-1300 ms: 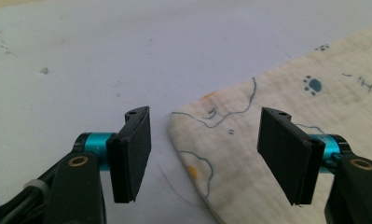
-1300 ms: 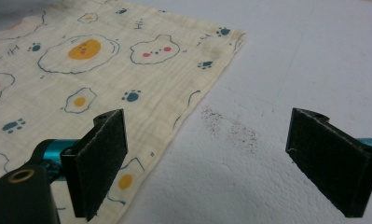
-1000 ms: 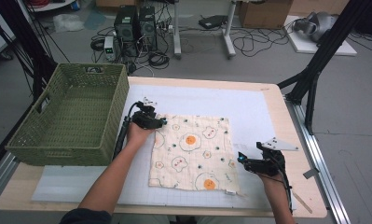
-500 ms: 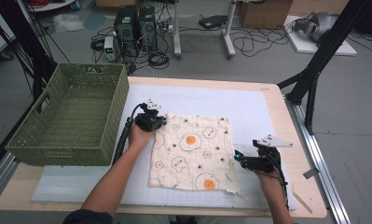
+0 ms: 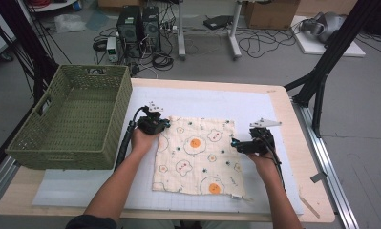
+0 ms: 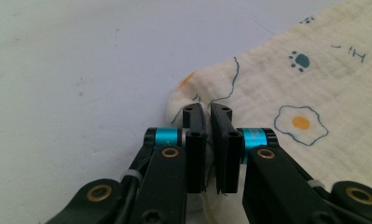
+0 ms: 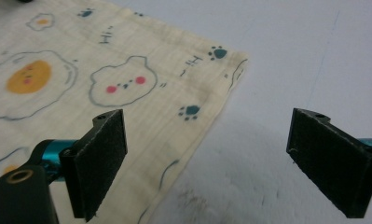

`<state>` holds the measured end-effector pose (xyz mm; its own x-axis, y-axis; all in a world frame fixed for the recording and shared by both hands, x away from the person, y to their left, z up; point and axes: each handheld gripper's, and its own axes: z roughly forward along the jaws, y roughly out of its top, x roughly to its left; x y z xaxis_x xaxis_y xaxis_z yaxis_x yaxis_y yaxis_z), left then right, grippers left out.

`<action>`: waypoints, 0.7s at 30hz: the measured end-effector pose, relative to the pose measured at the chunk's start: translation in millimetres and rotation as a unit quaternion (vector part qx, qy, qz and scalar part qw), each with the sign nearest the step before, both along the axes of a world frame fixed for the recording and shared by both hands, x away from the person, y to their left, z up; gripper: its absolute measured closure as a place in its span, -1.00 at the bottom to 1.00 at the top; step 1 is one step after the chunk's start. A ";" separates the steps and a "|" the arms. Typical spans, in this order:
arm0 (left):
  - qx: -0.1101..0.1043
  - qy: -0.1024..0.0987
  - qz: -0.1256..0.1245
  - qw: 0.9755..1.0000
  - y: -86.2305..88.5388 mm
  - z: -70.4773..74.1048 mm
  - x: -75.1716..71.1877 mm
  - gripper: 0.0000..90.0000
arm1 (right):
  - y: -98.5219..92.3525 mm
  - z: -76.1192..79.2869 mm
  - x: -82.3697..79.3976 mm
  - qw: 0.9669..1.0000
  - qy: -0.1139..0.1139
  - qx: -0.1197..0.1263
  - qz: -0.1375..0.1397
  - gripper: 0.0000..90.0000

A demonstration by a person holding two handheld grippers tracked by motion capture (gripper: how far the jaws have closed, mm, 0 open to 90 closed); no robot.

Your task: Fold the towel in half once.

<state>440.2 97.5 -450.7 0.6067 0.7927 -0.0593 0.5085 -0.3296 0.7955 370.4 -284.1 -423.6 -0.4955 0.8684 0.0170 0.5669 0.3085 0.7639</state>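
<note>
A cream cloth (image 5: 197,152) printed with fried eggs and bear faces lies flat on the white mat. My left gripper (image 5: 164,125) sits at its far left corner. In the left gripper view the jaws (image 6: 208,109) have just been closing and now pinch a raised fold of that cloth (image 6: 305,93) corner. My right gripper (image 5: 235,143) hovers at the cloth's right edge, jaws wide apart. In the right gripper view the gripper (image 7: 207,119) straddles the cloth (image 7: 127,60) edge near its far right corner, and neither pad touches it.
A green woven basket (image 5: 73,119) stands at the table's left, close beside my left hand. The white mat (image 5: 216,100) covers most of the wooden table (image 5: 307,143). Cables, computer cases and stand legs lie on the floor beyond the table's far edge.
My right hand has slid away from me along the cloth's right edge, toward its far right corner. The left hand has kept its place at the far left corner.
</note>
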 end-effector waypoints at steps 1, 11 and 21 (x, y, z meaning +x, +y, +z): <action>0.001 -0.001 0.000 1.000 -0.1 -0.1 -0.1 0.87 | 1.9 -0.5 6.3 1.000 0.004 -0.002 -0.001 -0.75; -0.007 0.004 0.003 1.000 1.1 -0.1 0.0 0.83 | 20.4 -7.8 56.7 0.999 0.032 -0.025 -0.011 -0.32; -0.020 0.015 0.012 1.000 4.3 -0.2 2.2 0.89 | 25.6 -17.0 68.3 0.999 0.046 -0.018 -0.010 0.63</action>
<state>442.4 101.7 -451.0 0.5854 0.8033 -0.1094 0.5399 -0.2856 0.7918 438.7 -258.4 -440.6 -0.4752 0.8794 0.0304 0.6405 0.3220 0.6972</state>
